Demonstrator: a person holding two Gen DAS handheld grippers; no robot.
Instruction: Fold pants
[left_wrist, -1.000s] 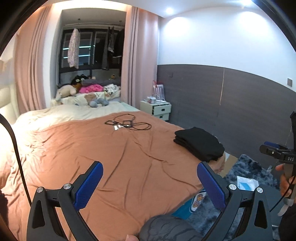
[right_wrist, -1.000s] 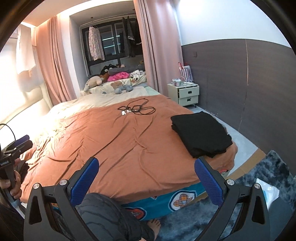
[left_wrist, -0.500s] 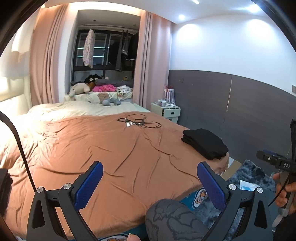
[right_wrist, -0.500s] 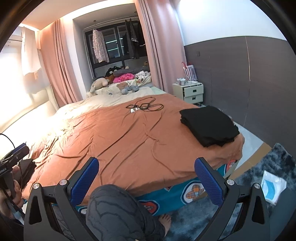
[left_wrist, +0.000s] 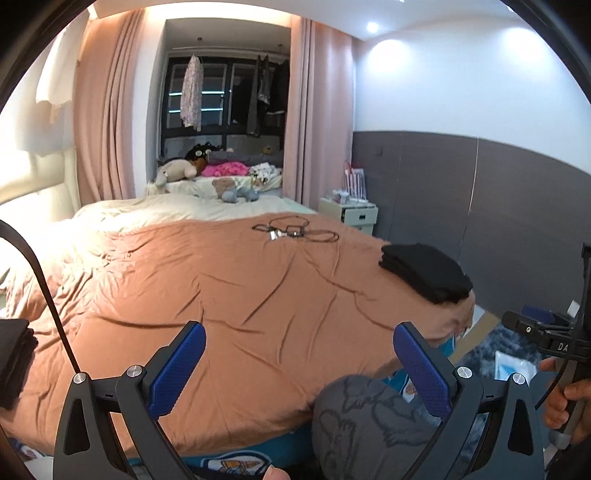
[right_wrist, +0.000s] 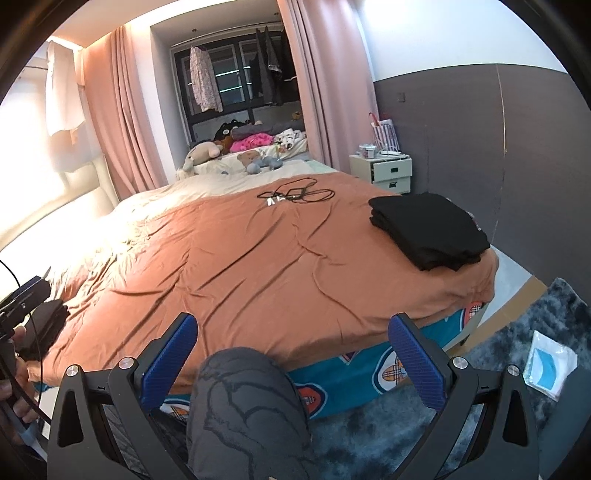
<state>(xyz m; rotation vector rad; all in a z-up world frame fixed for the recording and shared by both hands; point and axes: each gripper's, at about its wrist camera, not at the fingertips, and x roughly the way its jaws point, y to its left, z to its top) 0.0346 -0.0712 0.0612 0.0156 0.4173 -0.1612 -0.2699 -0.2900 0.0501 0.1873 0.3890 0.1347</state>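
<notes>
1. Left tongs (left_wrist: 299, 363): the blue pads are standing spread wide and holding nothing; they are hovering over the near edge of the bed (left_wrist: 229, 295), above the person's knee (left_wrist: 365, 417).
2. Right tongs (right_wrist: 293, 360): likewise spread and empty, hanging over the same near edge; the hand (left_wrist: 565, 398) gripping their handle is showing at the right rim of the left wrist view.
3. Change over the last second: both cameras are pulling back and tilting upward, so the bed is sitting lower and further off in both views, and a second dark folded pile (right_wrist: 48, 328) is coming into sight at the bed's left edge. Judgement: the tongs are retreating from finished work, or pausing before the next garment; no unfolded pants are showing.
4. Folded black pants (right_wrist: 428, 229): the stack is lying on the orange cover at the bed's far right corner, well apart from both tongs.
5. Orientation: the stack's long axis is running from the middle of the bed outward toward the corner. Waist and hem cannot be told apart in the fold.
6. Surroundings: a tangle of cables (right_wrist: 295, 194) is lying mid-bed, beyond the stack.
</notes>
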